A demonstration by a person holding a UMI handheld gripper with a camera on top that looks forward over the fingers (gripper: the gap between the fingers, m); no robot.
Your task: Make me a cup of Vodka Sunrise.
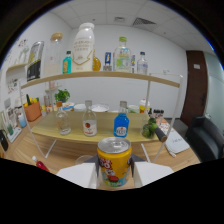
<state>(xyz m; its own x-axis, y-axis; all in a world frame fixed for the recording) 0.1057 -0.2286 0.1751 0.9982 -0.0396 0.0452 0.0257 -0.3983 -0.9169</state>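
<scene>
Gripping yellow can | claw level, facing shelf

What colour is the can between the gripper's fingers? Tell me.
The metal drink can is yellow-orange with a red printed label and a silver top, seen in the gripper view.

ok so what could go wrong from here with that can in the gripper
1. The yellow can sits between the gripper fingers with its top apparently unopened; a hard squeeze could dent it.
2. The shelf just beyond holds closely spaced bottles, a clear bottle with a red label and a blue bottle; swinging the can forward could knock one over.
</scene>
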